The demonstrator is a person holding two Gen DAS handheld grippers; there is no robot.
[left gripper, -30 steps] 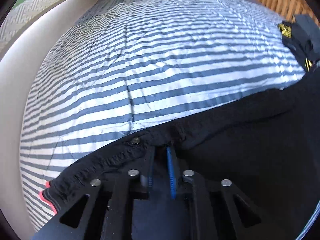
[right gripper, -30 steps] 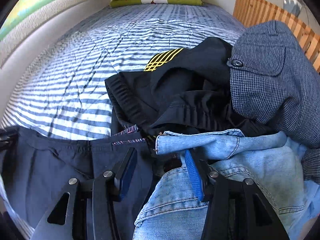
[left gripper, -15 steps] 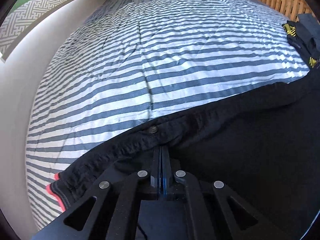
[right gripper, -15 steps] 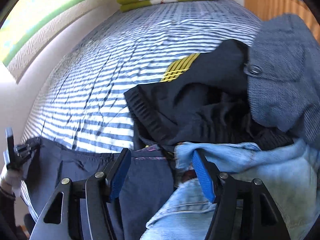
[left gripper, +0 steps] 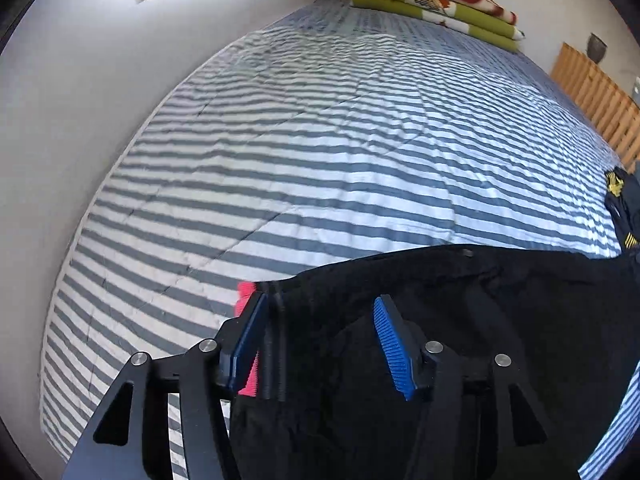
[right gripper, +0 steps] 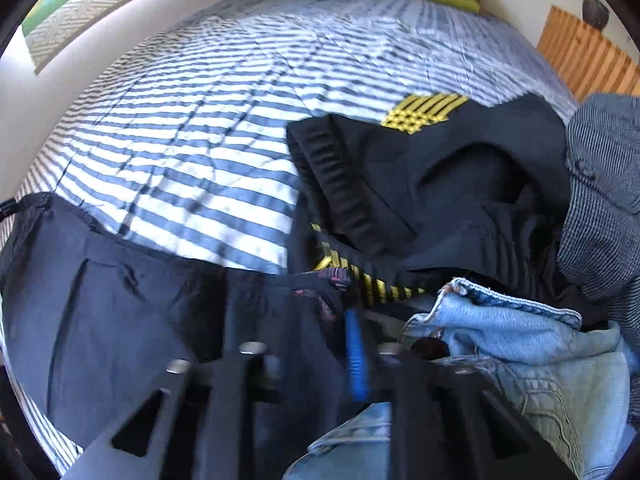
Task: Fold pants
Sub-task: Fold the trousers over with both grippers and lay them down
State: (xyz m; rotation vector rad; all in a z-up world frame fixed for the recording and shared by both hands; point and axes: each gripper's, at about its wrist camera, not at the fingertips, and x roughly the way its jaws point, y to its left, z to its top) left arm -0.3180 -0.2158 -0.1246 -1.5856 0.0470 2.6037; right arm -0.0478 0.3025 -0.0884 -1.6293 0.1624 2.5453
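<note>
Dark navy pants [left gripper: 460, 320] lie spread across the near part of the striped bed [left gripper: 320, 140]. A pink trim [left gripper: 245, 291] shows at their left corner. My left gripper [left gripper: 320, 300] hangs open over that corner, cloth lying loose between its blue pads [left gripper: 394, 348]. In the right wrist view the same pants [right gripper: 120, 320] stretch off to the left. My right gripper [right gripper: 352, 316] is shut on their waistband end, where a patterned lining [right gripper: 328, 284] shows. This view is blurred.
A heap of clothes sits at the right: a black garment with yellow bars [right gripper: 424, 168], light blue jeans [right gripper: 520, 344] and a grey checked garment [right gripper: 604, 200]. Folded green blankets [left gripper: 436, 0] lie at the bed's far end. A white wall [left gripper: 80, 100] runs along the left, wooden slats [left gripper: 596, 92] along the right.
My left gripper let go of the waistband, opened, and now sits at the pink-trimmed corner. My right gripper went from wide open to shut on the pants' other end.
</note>
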